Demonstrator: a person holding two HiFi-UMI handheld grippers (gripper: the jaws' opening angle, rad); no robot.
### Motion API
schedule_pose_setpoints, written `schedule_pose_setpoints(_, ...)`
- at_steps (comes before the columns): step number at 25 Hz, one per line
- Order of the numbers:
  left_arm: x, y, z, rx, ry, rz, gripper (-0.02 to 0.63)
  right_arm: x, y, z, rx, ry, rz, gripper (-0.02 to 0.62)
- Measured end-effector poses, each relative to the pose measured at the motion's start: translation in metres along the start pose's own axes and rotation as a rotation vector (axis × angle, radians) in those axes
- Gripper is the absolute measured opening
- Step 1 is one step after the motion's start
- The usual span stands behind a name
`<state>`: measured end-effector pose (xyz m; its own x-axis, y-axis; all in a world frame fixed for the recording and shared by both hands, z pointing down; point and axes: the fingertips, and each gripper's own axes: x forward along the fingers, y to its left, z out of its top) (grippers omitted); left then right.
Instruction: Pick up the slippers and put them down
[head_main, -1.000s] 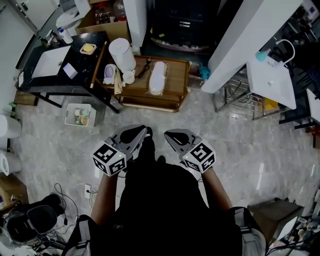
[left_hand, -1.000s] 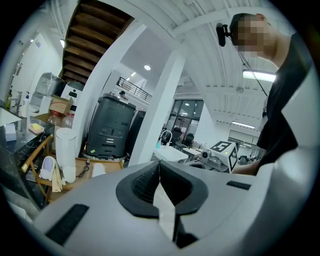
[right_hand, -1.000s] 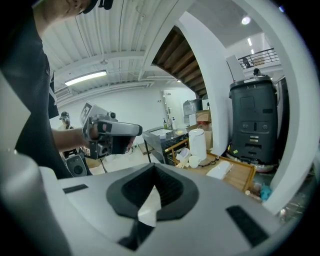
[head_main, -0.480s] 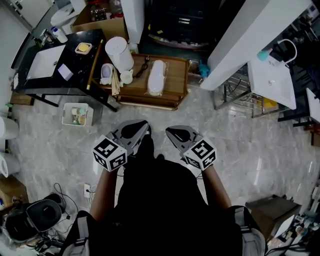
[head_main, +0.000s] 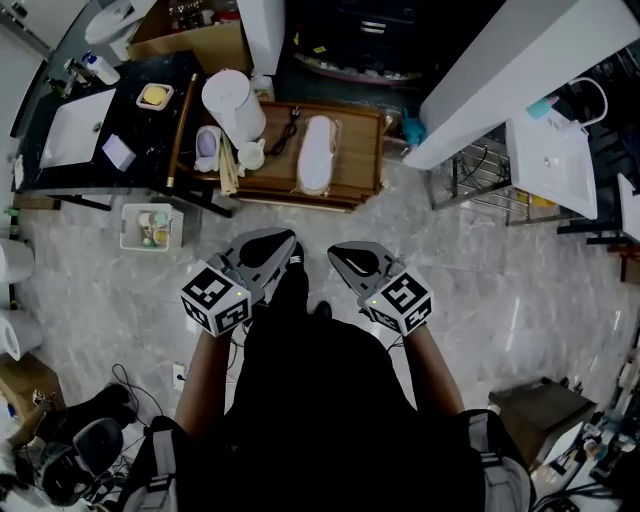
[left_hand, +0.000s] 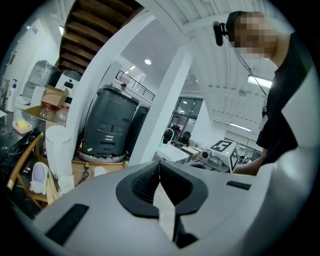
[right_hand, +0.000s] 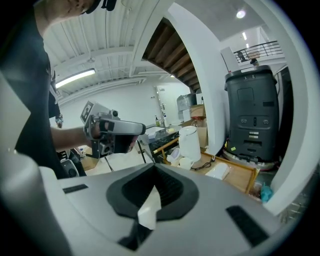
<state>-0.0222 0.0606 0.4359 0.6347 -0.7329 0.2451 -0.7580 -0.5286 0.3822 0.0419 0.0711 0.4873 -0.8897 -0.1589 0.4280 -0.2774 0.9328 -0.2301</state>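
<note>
Left gripper (head_main: 272, 250), right gripper (head_main: 350, 262): jaws together, nothing held. Ahead, white soft fabric slipper (head_main: 318, 152) lying flat mid low wooden tray (head_main: 362, 130), well apart. Likely light, floppy; best pinched along a side rim.

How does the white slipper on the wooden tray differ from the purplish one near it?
The white slipper is plain white; the purplish slipper has a lilac middle and pale rim. The white slipper lies in the middle of the wooden tray; the purplish slipper near its left end. The white slipper looks longer than the purplish one. Both point the same way.
</note>
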Motion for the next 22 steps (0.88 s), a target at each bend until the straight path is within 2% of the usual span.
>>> schedule_pose_setpoints(11, 0.028, 0.058, 0.003, -0.04, 0.023, -0.041, 0.012, 0.039, -0.034, 0.014, 0.006, 0.043, -0.025, 0.006)
schedule_pose_setpoints(22, 0.057, 0.088, 0.025, 0.001, 0.074, -0.131, 0.012, 0.057, -0.068, 0.038, 0.029, 0.01, -0.109, 0.008)
